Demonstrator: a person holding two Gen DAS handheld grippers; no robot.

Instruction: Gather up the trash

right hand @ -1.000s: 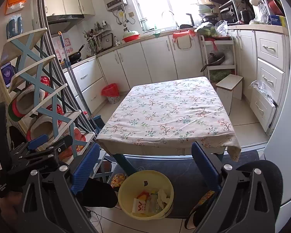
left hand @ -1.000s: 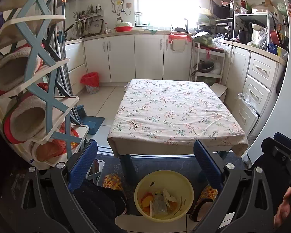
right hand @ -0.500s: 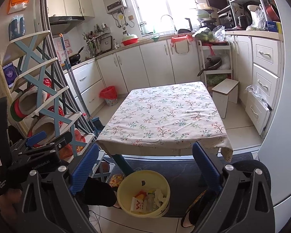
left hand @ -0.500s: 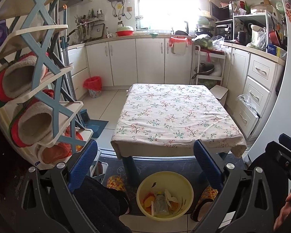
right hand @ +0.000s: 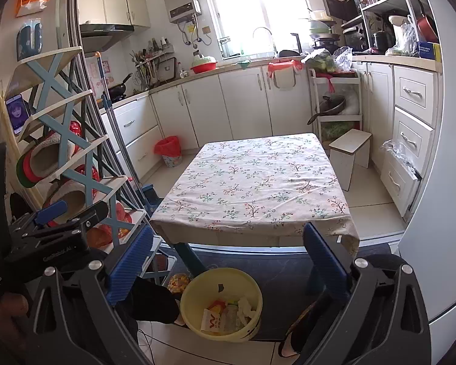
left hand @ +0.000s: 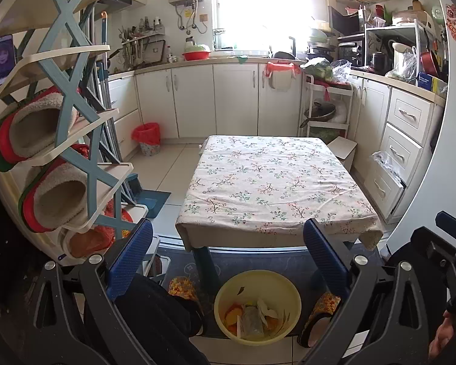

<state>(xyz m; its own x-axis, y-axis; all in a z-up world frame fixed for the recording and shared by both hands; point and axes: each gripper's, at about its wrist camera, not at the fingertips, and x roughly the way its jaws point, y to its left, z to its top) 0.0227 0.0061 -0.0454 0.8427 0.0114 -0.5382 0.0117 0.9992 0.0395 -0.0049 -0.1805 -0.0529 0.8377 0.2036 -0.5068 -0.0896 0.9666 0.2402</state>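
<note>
Both tools [left hand: 228,252] [right hand: 228,252] have drawn back from the table [left hand: 276,182], jaws apart

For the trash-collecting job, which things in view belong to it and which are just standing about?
Belongs to the job:
yellow basin on the floor, holding wrappers and peels
left gripper, fingers open, empty
right gripper, fingers open, empty
table, nothing on its floral cloth

Just standing about:
slipper rack
red-lined bin
white stool

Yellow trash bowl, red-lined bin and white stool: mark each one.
Yellow trash bowl [left hand: 284,279], left wrist view, far inner wall.
Red-lined bin [right hand: 167,147], right wrist view, red liner.
White stool [right hand: 351,141], right wrist view, seat top.
</note>
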